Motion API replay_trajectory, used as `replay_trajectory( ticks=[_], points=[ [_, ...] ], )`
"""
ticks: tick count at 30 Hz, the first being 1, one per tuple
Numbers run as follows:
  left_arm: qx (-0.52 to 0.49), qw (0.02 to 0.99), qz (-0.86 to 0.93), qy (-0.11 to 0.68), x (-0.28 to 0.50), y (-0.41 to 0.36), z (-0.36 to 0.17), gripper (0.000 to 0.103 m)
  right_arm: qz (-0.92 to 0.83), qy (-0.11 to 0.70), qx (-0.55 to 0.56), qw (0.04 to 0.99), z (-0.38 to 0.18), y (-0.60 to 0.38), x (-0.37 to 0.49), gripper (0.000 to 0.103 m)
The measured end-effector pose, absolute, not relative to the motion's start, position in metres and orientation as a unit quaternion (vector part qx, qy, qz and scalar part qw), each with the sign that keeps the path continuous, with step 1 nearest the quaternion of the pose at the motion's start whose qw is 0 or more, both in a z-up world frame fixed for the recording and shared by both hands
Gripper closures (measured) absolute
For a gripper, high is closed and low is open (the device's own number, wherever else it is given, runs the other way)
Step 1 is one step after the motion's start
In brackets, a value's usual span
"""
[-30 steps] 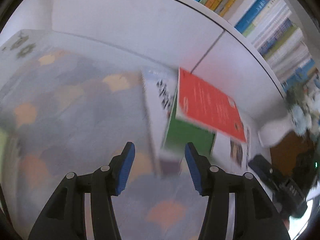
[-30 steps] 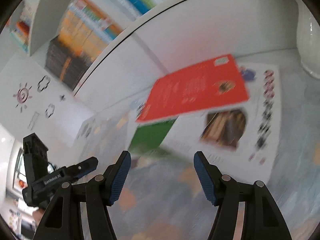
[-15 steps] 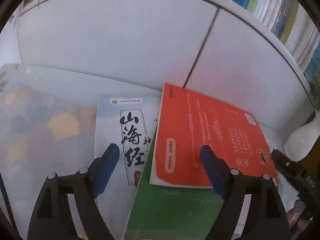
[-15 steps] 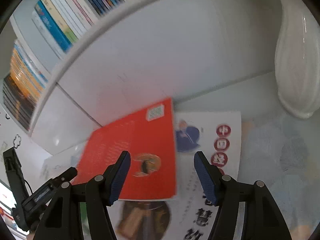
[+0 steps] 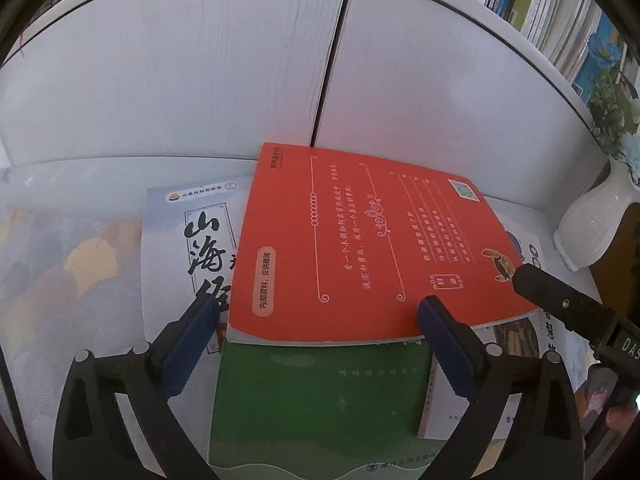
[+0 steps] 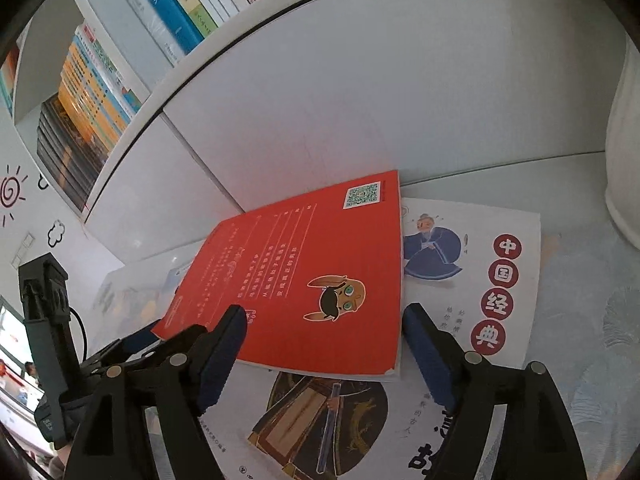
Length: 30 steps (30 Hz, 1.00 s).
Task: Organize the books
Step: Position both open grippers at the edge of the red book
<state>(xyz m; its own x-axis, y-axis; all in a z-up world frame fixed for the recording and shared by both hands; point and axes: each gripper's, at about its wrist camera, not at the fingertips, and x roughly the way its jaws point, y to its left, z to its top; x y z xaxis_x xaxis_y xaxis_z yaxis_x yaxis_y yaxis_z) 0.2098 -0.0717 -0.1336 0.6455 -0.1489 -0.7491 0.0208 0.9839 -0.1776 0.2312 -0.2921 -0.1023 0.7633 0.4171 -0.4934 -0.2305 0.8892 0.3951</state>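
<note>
A red book (image 5: 360,248) lies on top of a loose pile against the white cabinet. Under it are a green book (image 5: 320,400), a pale book with black brush lettering (image 5: 188,240) on the left and a white picture book (image 6: 480,280) on the right. My left gripper (image 5: 320,304) hovers over the red book's near edge; its jaws are opening wide and the pads do not press on anything. My right gripper (image 6: 324,314) straddles the red book's other near edge (image 6: 320,280), jaws also opening, pads apart from it. One right finger (image 5: 560,308) reaches in beside the red book's corner.
A white vase (image 5: 592,224) stands right of the pile, close to the right gripper's side. Shelves of upright books (image 6: 160,20) run above the white cabinet doors (image 5: 240,60). A patterned cloth (image 5: 60,280) covers the surface to the left.
Both grippers have come in close over the pile, from the cloth toward the cabinet. Both pairs of jaws stand wider than before, the left one much wider.
</note>
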Motion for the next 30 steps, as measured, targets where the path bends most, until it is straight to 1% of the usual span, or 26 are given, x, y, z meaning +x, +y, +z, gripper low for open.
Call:
replay_trajectory(
  ticks=[4, 9, 27, 28, 30],
  points=[
    [-0.072, 0.903, -0.048, 0.42, 0.207, -0.073, -0.132, 0.003, 0.174, 0.297, 0.156, 0.926, -0.101, -0.291, 0.229, 0.024],
    [-0.062, 0.902, -0.045, 0.424, 0.221, -0.076, -0.136, 0.001, 0.178, 0.3, 0.152, 0.925, -0.101, -0.284, 0.234, 0.02],
    [-0.069, 0.903, -0.073, 0.418, 0.219, -0.079, -0.137, 0.001, 0.18, 0.298, 0.151, 0.925, -0.103, -0.282, 0.233, 0.02],
    [-0.076, 0.903, -0.076, 0.416, 0.219, -0.078, -0.137, 0.001, 0.179, 0.296, 0.154, 0.926, -0.103, -0.283, 0.232, 0.021],
    [-0.08, 0.903, -0.078, 0.414, 0.219, -0.076, -0.137, 0.001, 0.171, 0.293, 0.16, 0.927, -0.103, -0.285, 0.232, 0.028]
  ],
)
